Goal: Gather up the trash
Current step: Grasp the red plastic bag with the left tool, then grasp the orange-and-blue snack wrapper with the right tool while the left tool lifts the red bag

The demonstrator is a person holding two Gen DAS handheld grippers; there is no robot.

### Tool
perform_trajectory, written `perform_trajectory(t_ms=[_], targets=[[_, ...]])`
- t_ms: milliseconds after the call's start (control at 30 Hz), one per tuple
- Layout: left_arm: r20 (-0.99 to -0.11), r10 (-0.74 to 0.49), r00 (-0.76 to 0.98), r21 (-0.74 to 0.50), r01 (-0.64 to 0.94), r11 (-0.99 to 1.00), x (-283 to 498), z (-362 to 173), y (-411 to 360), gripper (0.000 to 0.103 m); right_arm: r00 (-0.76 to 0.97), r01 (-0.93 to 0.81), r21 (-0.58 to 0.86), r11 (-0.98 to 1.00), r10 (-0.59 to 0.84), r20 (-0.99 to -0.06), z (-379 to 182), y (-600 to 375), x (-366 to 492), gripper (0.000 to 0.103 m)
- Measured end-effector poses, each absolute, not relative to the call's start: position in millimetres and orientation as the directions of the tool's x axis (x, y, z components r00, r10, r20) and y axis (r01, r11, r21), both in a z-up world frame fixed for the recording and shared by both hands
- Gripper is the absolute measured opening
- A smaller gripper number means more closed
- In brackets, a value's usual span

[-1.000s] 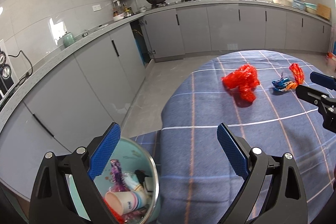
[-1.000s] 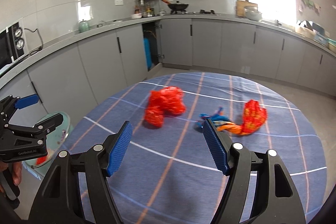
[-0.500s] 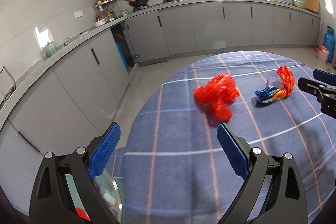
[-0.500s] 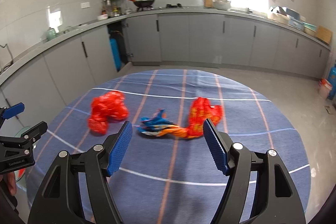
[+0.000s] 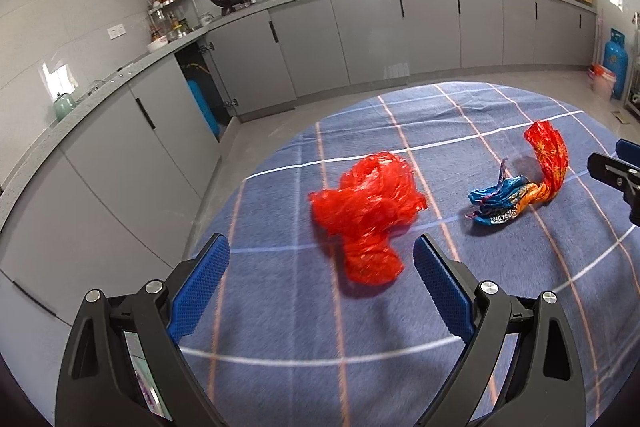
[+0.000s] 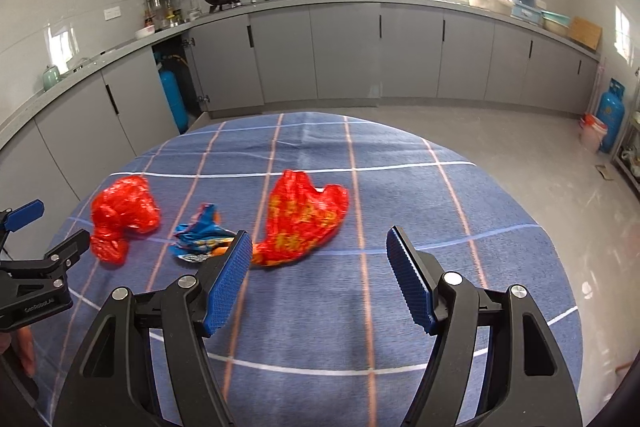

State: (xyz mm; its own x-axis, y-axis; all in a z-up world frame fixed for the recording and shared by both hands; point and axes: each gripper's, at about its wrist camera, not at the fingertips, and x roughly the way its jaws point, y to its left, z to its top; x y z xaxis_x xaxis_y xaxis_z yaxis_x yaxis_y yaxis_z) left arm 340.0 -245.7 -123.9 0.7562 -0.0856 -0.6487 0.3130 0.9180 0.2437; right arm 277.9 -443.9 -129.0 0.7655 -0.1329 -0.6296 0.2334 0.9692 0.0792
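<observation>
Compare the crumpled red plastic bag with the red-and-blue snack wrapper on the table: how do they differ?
The red plastic bag is plain red and bunched in a lump; the snack wrapper is printed, its blue end twisted, stretched out long. The bag lies nearer the table's left edge. Both lie loose on the blue checked tablecloth.

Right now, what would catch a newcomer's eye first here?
The crumpled red bag on the blue checked tablecloth, just ahead of the open left tongs. Beside it lies a blue-and-orange wrapper joined to a red-orange bag, which the open right tongs face.
</observation>
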Motion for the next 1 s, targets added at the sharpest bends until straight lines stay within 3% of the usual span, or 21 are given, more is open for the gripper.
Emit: perform_trajectory(t_ms=[133,200,300,400,500,900,1000], targets=[[-0.677,-0.088,0.731,0.237,0.33,0.914,353,-136,-253,0.09,0.758,0.243,0.083,0.966,-0.136,-0.637,-133,-450,282,0.069],[-0.694,-0.089,0.715,0.23,0.336,0.913,359,-142,-255,0.084,0.754,0.248,0.085,0.965,-0.137,-0.643,-135,-451,284,0.069],[-0.732,-0.108,0.673,0.199,0.362,0.911,368,-151,-256,0.063,0.747,0.255,0.086,0.963,-0.14,-0.65,-138,-451,288,0.069],[-0.761,-0.142,0.633,0.156,0.392,0.907,370,-157,-254,0.029,0.742,0.258,0.087,0.962,-0.139,-0.656,-140,-452,290,0.069],[-0.759,-0.15,0.634,0.151,0.395,0.906,369,-157,-248,0.021,0.74,0.259,0.09,0.962,-0.138,-0.658,-139,-449,291,0.069],[-0.712,-0.132,0.689,0.161,0.343,0.926,351,-139,-209,0.02,0.726,0.245,0.049,0.968,-0.15,-0.671,-135,-421,307,0.069],[-0.71,-0.125,0.693,0.17,0.341,0.924,347,-141,-203,0.02,0.714,0.285,0.078,0.955,-0.157,-0.682,-139,-431,315,0.064]])
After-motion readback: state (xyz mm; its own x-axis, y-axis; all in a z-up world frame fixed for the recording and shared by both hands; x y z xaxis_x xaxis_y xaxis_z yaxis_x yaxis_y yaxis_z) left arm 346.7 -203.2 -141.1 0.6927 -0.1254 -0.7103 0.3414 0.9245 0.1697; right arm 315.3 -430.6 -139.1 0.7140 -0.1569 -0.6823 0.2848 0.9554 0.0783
